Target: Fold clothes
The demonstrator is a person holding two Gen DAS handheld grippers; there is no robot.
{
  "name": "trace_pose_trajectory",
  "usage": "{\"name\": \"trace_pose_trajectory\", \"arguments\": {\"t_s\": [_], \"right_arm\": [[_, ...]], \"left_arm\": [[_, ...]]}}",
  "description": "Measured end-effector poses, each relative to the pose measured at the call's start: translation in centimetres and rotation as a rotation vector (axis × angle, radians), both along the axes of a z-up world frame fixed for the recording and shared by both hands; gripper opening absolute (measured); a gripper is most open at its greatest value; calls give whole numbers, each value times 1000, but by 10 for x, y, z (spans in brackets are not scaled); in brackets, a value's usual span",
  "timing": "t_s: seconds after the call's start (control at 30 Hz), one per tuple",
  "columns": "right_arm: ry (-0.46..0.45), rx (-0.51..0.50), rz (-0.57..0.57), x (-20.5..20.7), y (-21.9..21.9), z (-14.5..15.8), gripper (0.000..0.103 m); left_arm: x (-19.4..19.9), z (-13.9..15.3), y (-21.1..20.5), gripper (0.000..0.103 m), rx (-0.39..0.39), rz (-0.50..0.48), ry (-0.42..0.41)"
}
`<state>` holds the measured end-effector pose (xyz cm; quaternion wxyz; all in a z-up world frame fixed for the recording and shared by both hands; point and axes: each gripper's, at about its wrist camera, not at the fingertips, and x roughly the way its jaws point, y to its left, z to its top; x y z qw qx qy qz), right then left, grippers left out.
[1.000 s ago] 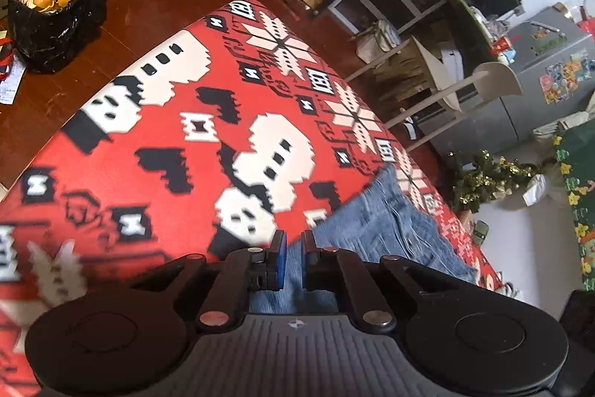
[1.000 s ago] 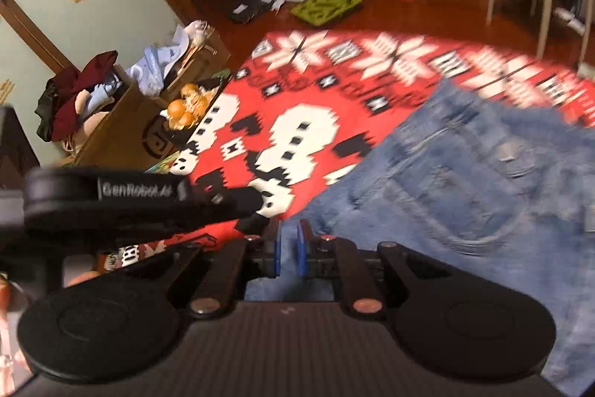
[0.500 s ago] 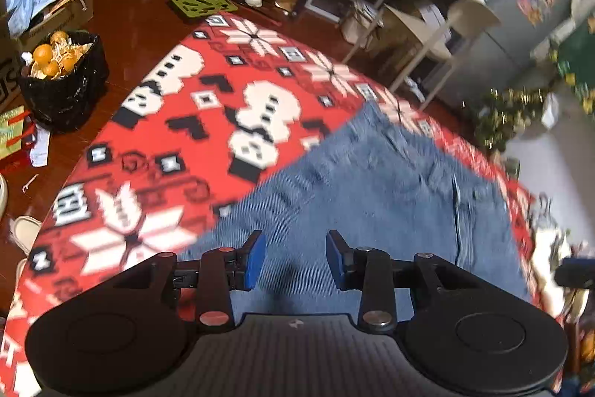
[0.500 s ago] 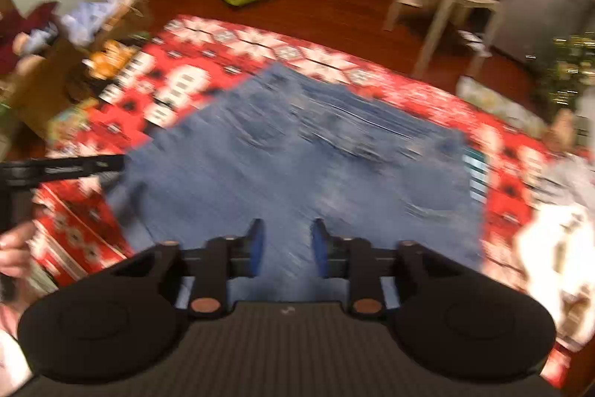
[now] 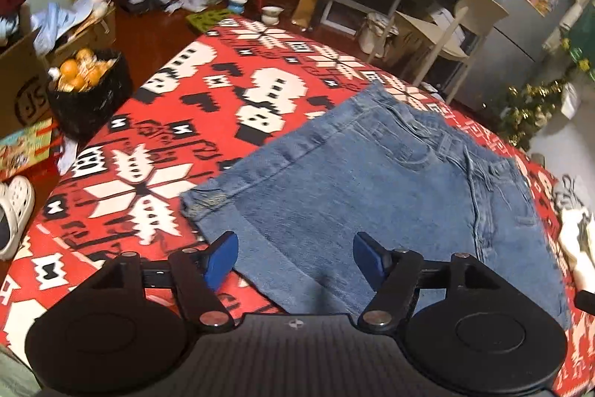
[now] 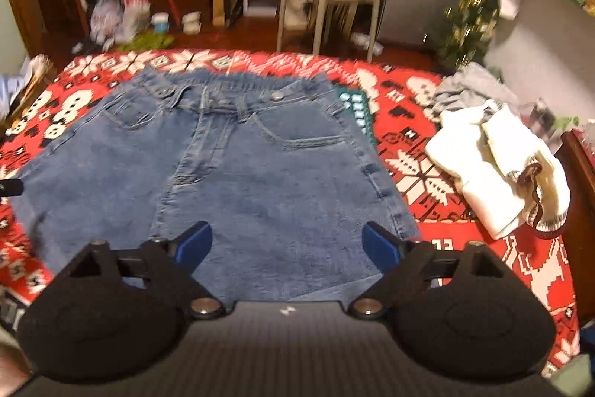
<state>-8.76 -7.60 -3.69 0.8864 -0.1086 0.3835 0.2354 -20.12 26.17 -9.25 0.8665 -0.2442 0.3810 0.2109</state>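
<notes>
Denim comes first here: a blue jeans garment (image 6: 238,173) lies flat on the red, white and black patterned cloth (image 5: 156,151) that covers the table, with its waistband and button toward the far edge and its lower part toward the near edge. A hem band (image 5: 208,203) shows at its left side in the left wrist view, so I judge that the legs may be already doubled back up, but I cannot tell this for sure. The long axis of the garment runs from near edge to far edge, straight ahead of both tools. The left gripper (image 5: 293,255) hangs above the near left corner of the denim with its blue pads spread wide, holding nothing. The right gripper (image 6: 286,246) hangs above the near middle, also spread wide and empty. A cream knitted garment (image 6: 498,166) lies crumpled near the right edge, apart from the jeans.
</notes>
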Motion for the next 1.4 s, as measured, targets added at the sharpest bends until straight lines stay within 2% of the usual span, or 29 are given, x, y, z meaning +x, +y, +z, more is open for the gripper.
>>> {"name": "trace_pose_trajectory", "arguments": {"t_s": [0.03,0.1,0.23,0.37,0.47,0.6,0.73,0.83,0.87,0.93,0.97,1.1,1.3,1.4], "right_arm": [[-25,34,0,-4,-5,-8,102],[-47,98,0,-10,-14,-22,102],[-48,187,14,-14,-31,-43,102],[-134,87,53,-28,-37,-60,102],[-154,50,89,-38,-46,-70,102],[-177,39,109,-49,-65,-76,102],[-172,28,111,-56,-81,-85,100],[-152,31,96,-55,-91,-91,92],[-145,37,89,-54,-94,-92,88],[-130,48,75,-51,-100,-95,85],[-122,53,68,-50,-103,-96,80],[-91,78,46,-45,-114,-101,58],[-91,86,64,-44,-114,-105,46],[-91,97,71,-44,-114,-104,45]], "left_arm": [[1,-1,-3,75,-8,-10,-4],[0,-3,-12,77,-16,-24,-29],[2,-1,-27,79,41,-80,-83],[5,-3,-43,80,147,-101,-65],[5,-5,-52,80,126,-152,-91],[3,0,-80,81,162,-272,-141],[0,9,-118,80,313,-408,-152],[-7,12,-140,79,377,-476,-187],[-9,12,-145,76,381,-487,-191],[-10,10,-157,70,368,-524,-184],[-9,9,-164,64,367,-551,-177],[-7,2,-194,57,386,-653,-153],[2,-17,-242,51,468,-788,-112],[9,-30,-263,48,518,-851,-85]]}}
